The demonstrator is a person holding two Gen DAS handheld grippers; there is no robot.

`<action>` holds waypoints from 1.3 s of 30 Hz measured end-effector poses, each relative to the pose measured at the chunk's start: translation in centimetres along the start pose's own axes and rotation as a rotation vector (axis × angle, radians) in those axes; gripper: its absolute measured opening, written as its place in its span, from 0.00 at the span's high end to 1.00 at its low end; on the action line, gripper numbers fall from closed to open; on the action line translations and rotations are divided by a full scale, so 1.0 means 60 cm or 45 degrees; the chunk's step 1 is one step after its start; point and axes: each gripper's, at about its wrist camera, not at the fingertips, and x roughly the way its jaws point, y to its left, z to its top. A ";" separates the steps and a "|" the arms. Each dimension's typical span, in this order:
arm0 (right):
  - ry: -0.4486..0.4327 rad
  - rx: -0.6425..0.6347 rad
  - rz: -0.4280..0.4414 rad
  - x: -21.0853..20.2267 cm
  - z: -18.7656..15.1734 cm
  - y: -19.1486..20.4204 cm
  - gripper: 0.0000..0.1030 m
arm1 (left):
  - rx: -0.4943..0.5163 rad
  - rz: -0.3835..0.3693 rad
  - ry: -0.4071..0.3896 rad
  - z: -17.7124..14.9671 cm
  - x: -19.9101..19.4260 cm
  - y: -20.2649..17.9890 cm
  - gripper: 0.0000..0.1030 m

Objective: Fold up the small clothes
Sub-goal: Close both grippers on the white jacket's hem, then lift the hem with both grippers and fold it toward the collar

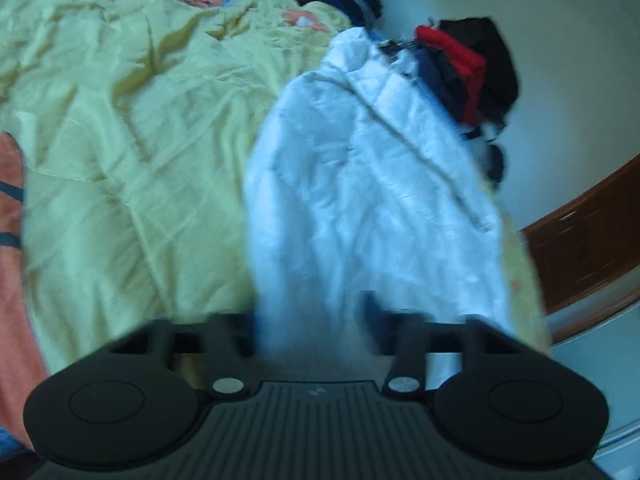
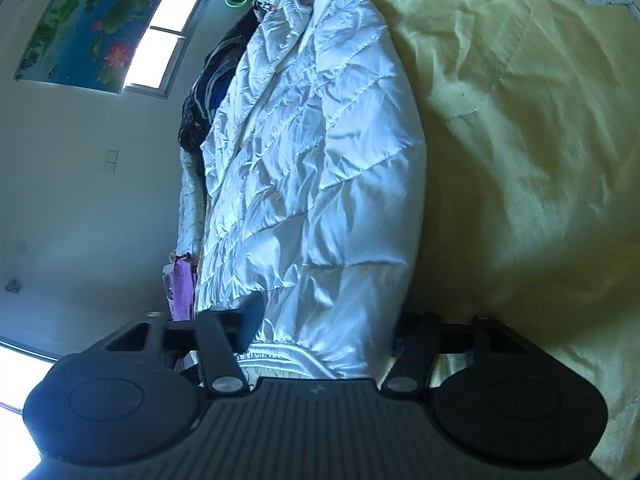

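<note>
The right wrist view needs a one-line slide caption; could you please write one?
Right gripper closed on the hem of a white quilted jacket lying on a yellow bedspread.

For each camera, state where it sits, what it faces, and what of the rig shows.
Left wrist: on the left tool, looking down along a white jacket on a yellow bedspread; its fingers close on the fabric.
Right wrist: on the right tool, rolled sideways, facing the jacket's hem, wall and window.
Shared: jacket, bedspread.
</note>
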 end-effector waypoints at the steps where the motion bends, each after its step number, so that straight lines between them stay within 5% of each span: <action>1: 0.010 0.012 -0.006 0.003 -0.001 -0.003 0.83 | 0.008 0.041 0.012 -0.001 0.003 -0.001 0.86; 13: -0.013 -0.171 -0.033 -0.041 -0.020 0.032 0.87 | 0.113 -0.060 0.085 -0.021 -0.062 -0.034 0.94; 22: 0.040 -0.180 -0.012 -0.148 -0.091 0.044 0.88 | 0.270 -0.188 0.224 -0.065 -0.164 -0.044 0.94; 27: -0.014 -0.159 0.099 -0.202 -0.122 0.065 0.87 | 0.219 -0.278 0.140 -0.036 -0.186 -0.053 0.93; 39: -0.136 -0.213 0.231 -0.155 0.003 0.093 0.87 | 0.041 -0.345 -0.014 0.056 -0.085 -0.067 0.94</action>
